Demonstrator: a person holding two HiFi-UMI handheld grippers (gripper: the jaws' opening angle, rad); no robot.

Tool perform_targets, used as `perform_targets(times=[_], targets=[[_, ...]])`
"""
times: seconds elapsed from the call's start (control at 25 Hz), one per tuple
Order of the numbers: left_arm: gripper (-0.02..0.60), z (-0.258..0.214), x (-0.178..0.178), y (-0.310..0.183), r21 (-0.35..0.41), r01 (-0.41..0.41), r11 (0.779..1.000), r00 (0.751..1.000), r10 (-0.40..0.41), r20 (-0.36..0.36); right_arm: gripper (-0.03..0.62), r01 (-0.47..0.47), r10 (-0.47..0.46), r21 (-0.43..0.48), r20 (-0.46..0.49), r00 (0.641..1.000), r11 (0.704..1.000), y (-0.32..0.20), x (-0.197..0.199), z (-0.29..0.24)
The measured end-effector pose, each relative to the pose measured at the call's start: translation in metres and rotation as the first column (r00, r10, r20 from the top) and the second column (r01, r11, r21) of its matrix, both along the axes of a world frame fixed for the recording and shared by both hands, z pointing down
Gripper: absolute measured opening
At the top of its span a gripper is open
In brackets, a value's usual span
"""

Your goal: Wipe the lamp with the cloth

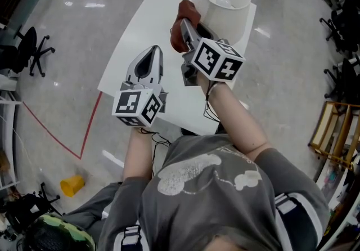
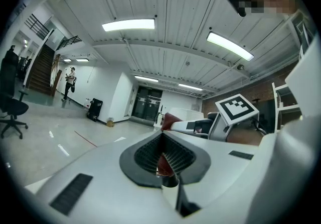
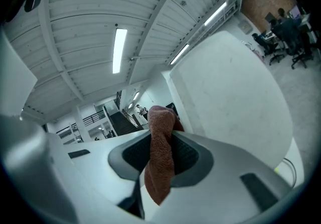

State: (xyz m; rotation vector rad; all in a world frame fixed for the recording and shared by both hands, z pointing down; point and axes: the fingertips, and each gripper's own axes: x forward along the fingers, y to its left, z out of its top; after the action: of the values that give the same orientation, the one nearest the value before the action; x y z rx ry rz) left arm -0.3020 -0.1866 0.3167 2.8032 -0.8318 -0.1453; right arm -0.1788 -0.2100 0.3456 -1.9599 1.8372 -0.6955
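Note:
The lamp's white drum shade (image 1: 225, 1) stands at the far end of the white table (image 1: 147, 25). My right gripper (image 1: 187, 26) is shut on a red-brown cloth (image 1: 180, 30), which it holds up against the shade's left side. In the right gripper view the cloth (image 3: 160, 165) hangs pinched between the jaws of the right gripper (image 3: 163, 137), and the shade (image 3: 230, 82) fills the right half. My left gripper (image 1: 153, 52) hovers over the table left of the right one, shut, with nothing I can make out in it. The left gripper view shows its jaws together on the left gripper (image 2: 163, 140), tilted up towards the ceiling.
Black office chairs (image 1: 28, 50) stand on the glossy floor at left and at the far right. A yellow cup (image 1: 72, 185) lies on the floor near red tape lines (image 1: 90, 126). A wooden rack (image 1: 337, 131) stands at right. A person (image 2: 70, 81) stands far off by the stairs.

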Motion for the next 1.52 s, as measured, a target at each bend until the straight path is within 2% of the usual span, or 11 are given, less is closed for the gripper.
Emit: perform_targets(times=[0.36,0.6,0.8,0.96,1.08,1.2,1.36,1.52], targets=[[0.006,0.036,-0.011,0.012,-0.082,0.090,0.993,0.996,-0.087,0.031,0.091,0.088,-0.085,-0.135,0.028,0.996,0.987,0.020,-0.010,0.069],[0.006,0.052,-0.013,0.027,-0.125,0.164,0.978,0.986,-0.160,0.042,0.091,0.182,-0.175,-0.177,0.056,0.983,0.967,0.035,-0.015,0.091],[0.006,0.040,-0.004,0.039,-0.104,0.199,0.975,0.980,-0.196,0.033,0.091,0.247,-0.250,-0.131,-0.004,0.968,0.960,0.049,-0.016,0.061],[0.008,0.017,0.011,0.049,-0.054,0.204,0.977,0.979,-0.204,0.011,0.091,0.297,-0.298,-0.032,-0.058,0.953,0.954,0.067,-0.011,0.013],[0.008,0.001,0.021,0.054,-0.015,0.201,0.979,0.980,-0.201,0.005,0.091,0.320,-0.317,0.050,-0.066,0.946,0.946,0.073,-0.001,-0.021],[0.008,-0.006,0.029,0.061,0.000,0.205,0.979,0.979,-0.205,0.003,0.091,0.337,-0.331,0.092,-0.070,0.941,0.937,0.075,0.011,-0.045],[0.008,-0.006,0.048,0.073,0.005,0.216,0.976,0.976,-0.216,0.007,0.091,0.368,-0.366,0.077,-0.041,0.930,0.927,0.075,0.030,-0.044],[0.008,0.000,0.051,0.077,-0.005,0.246,0.969,0.969,-0.246,0.010,0.091,0.401,-0.400,0.028,-0.036,0.916,0.916,0.077,0.032,-0.023]])
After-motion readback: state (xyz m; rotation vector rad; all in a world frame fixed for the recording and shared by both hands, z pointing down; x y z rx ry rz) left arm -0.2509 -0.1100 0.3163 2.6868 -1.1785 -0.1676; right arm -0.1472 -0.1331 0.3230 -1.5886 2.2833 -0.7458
